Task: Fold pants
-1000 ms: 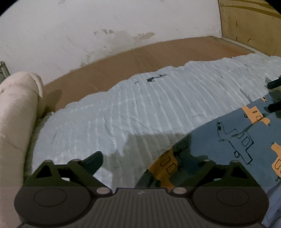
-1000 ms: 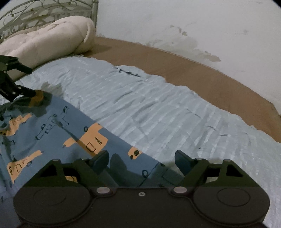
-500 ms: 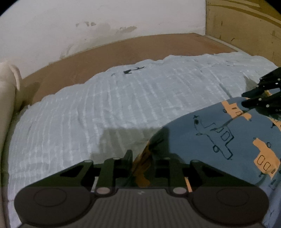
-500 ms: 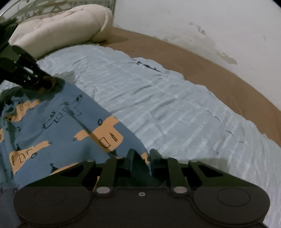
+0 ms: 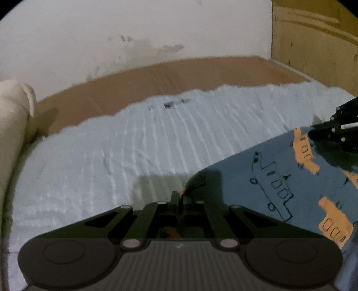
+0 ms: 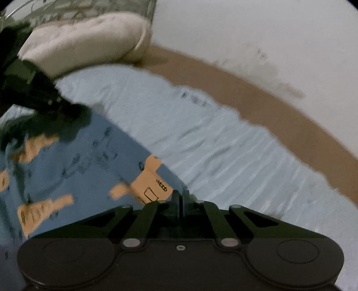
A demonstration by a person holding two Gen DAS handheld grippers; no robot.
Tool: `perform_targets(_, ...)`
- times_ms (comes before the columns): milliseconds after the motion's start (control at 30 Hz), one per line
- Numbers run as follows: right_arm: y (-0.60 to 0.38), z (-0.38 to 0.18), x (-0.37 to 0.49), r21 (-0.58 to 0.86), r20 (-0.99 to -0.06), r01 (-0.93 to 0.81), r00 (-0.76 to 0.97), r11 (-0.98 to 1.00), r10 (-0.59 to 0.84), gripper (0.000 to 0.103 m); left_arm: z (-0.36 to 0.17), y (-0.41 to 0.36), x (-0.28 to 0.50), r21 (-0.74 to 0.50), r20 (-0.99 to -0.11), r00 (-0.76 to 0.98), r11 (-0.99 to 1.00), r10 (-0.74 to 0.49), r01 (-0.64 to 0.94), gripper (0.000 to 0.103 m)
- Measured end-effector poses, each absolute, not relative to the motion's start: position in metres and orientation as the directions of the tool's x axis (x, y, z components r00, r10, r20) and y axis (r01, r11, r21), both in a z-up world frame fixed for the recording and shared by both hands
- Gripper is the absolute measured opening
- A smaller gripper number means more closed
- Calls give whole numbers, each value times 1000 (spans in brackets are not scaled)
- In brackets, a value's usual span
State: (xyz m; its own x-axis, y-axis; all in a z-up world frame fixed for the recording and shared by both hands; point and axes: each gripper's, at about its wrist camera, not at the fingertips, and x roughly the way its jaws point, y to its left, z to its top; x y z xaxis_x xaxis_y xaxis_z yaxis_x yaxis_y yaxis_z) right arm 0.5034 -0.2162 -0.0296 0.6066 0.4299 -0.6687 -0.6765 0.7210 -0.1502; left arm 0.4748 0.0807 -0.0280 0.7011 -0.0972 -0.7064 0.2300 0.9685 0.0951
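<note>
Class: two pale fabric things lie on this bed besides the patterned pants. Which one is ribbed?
The light blue blanket, flat under the pants, has raised ribs. The cream pillow is plump and smooth.

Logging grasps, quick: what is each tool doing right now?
Left tool: closed on the pants.
Right tool: closed on the pants' edge.

One pair of blue pants [image 5: 264, 179] with orange and outline vehicle prints lies on one pale blue ribbed bedspread [image 5: 125, 156]. Two black grippers are present, the left gripper [image 5: 177, 197] and the right gripper [image 6: 180, 197], each closed on an edge of the pants. One cream pillow [image 6: 85, 42] sits at the bed's head end, against one metal headboard [image 6: 94, 6].
</note>
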Motion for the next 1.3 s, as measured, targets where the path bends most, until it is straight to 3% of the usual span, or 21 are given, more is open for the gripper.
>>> perform_targets(233,-192,-1,494,-373,-448,-513,829,773,335,0,-4,85,473,119,-582,813,986,-27,118,2)
perform_targets(333,-173,-4,487,-483,-374,-451,881,751,289,0,-4,86,473,140,-583,813,984,-10,112,2)
perform_targets(567,-177,3,457,-504,-336,-452,888,736,316,0,7,101,445,74,-551,830,985,-88,153,2)
perform_targets(833,-204,39,386,-491,-293,-483,875,725,385,0,38,105,381,82,-490,860,975,-143,209,2)
perform_targets(1300,-223,40,259,-530,-333,-527,850,664,408,0,40,88,268,149,-478,858,945,-190,292,2)
